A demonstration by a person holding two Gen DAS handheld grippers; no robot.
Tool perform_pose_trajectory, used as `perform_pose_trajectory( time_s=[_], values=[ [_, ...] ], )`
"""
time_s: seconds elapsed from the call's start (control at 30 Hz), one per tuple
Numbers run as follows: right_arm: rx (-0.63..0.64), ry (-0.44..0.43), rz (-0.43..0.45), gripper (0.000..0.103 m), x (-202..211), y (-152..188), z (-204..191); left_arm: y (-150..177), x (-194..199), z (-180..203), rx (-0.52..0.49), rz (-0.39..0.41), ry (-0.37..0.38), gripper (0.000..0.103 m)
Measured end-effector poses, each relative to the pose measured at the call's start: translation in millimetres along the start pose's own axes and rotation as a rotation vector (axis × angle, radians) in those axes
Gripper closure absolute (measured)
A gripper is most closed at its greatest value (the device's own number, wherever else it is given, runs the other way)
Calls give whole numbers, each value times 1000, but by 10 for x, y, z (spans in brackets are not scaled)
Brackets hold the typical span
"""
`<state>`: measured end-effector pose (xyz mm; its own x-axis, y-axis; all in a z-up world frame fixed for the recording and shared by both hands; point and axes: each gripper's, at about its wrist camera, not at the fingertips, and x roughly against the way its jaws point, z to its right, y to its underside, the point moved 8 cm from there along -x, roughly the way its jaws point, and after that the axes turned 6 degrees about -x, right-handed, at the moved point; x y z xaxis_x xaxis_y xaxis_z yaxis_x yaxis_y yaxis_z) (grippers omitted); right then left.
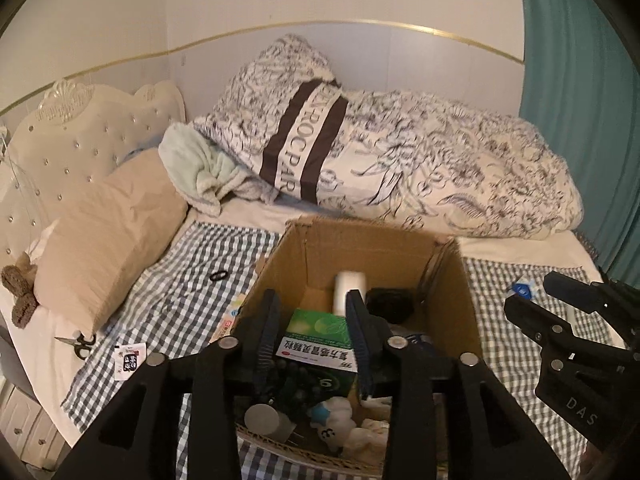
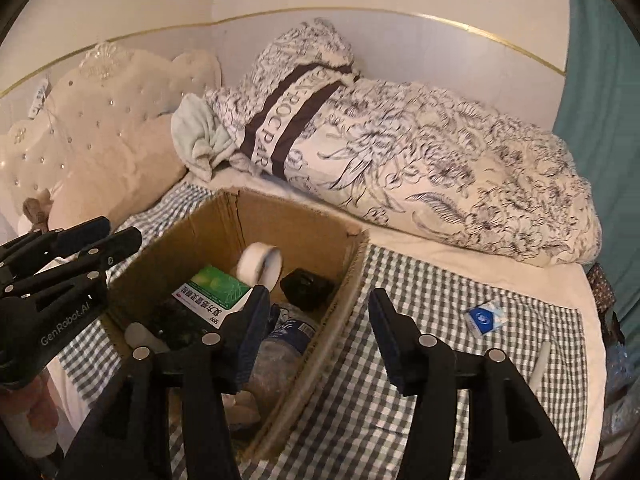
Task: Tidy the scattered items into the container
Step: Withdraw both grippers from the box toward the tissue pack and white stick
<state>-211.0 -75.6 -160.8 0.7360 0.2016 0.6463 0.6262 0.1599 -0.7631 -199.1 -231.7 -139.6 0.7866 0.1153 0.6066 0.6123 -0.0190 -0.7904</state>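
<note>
Bed's checked cloth still carried scissors, a hair tie and a blue packet; the cardboard box was mostly filled. Both my left gripper and right gripper hung with fingers wide, holding nothing.

Bedroom: tufted headboard, duvet

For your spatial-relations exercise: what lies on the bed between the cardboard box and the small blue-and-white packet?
Only bare checked cloth lies between the cardboard box and the blue-and-white packet; the right wrist view shows this best.
</note>
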Motion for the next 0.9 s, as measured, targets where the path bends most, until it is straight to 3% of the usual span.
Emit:
perform_pose_trajectory(
  time_s=[0.13, 0.23, 0.3, 0.43, 0.53, 0.9],
  values=[
    [-21, 6, 50, 43, 309, -55, 104, -104, 277, 82, -3, 46, 4, 44],
    [-35, 16, 90, 37, 561, -85, 202, -174, 495, 141, 0, 95, 0, 26],
    [-39, 19, 117, 30, 710, -95, 254, -216, 653, 180, 8, 132, -5, 21],
    [-59, 27, 180, 17, 1032, -101, 389, -269, 884, 284, 11, 172, -6, 1],
    [-68, 40, 218, 1, 1238, -97, 502, -287, 1025, 360, 14, 191, -12, 0],
    [-92, 119, 251, 0, 1642, 56, 953, -218, 1273, 763, -9, 201, 16, 0]
  ],
)
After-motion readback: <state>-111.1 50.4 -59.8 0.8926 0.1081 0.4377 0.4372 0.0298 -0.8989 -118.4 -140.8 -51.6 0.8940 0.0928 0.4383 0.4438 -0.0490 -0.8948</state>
